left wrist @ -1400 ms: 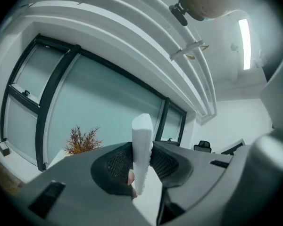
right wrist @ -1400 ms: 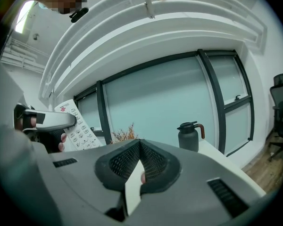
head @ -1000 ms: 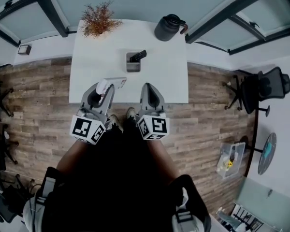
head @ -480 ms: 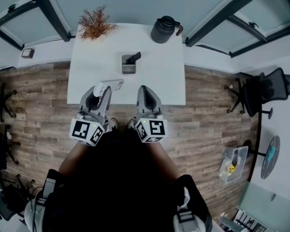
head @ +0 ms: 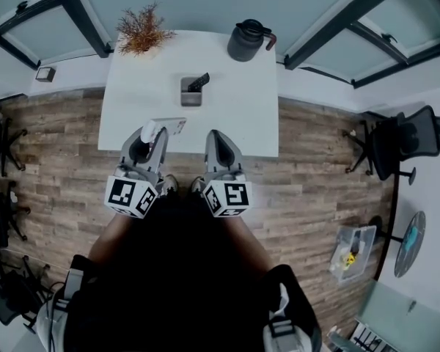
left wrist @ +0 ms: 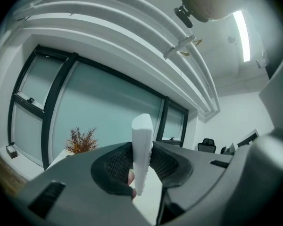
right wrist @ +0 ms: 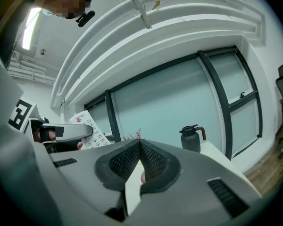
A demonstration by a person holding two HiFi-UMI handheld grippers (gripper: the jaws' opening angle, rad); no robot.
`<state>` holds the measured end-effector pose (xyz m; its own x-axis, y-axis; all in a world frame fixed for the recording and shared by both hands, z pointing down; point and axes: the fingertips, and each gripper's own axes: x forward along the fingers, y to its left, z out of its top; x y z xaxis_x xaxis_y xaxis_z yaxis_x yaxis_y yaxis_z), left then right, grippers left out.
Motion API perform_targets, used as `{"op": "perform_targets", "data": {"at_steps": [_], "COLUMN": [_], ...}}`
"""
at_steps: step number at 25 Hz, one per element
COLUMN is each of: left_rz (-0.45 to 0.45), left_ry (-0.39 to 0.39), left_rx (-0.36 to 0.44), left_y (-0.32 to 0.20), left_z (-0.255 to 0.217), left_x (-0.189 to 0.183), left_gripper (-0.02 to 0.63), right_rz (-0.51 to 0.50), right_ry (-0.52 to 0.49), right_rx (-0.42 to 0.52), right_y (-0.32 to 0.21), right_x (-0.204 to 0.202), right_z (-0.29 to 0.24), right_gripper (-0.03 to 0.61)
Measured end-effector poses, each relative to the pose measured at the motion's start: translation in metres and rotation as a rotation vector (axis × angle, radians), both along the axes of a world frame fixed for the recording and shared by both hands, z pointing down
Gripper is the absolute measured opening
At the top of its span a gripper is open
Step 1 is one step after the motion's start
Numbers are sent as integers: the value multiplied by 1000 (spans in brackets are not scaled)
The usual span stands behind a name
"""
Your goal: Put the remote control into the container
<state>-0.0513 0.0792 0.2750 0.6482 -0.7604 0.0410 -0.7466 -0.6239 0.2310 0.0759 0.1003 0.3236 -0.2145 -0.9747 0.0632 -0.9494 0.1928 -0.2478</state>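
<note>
Holding the white remote control [left wrist: 142, 147] edge-on between my left fingers [left wrist: 114, 166], I have the pads pressed on its two broad faces, so they stand fairly wide apart around its body. Its long axis runs crosswise to the fingers, most of its length sticking out past them on the side of my right fingers [right wrist: 153, 163], which are closed tip to tip with nothing between them. From above, the remote control [head: 169, 127] hangs over the near edge of the white worktop [head: 235, 116]. The grey container [head: 191, 94] is ahead of the left fingers and a little toward the right ones, well apart, near the worktop's middle; a black remote [head: 199, 82] already leans out of it. I judge the left side has to carry forward and tip the remote end-down over the opening. Beyond stand a dark thermal jug [head: 246, 41] and a dried plant [head: 141, 34]; around the worktop are wood flooring [head: 315, 167], tall windows and an office chair [head: 407, 138].
</note>
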Motion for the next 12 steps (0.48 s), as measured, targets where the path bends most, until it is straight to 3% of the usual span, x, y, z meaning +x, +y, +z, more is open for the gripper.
{"op": "perform_targets", "data": {"at_steps": [12], "left_rz": [-10], "left_ry": [7], "left_rx": [-14], "left_y": [8], "left_z": [5], "left_x": [10], "left_gripper": [116], "right_rz": [-8], "right_ry": [-8], "right_rx": [4], "right_y": [7], "right_x": [12], "right_z": [1], "right_gripper": [5]}}
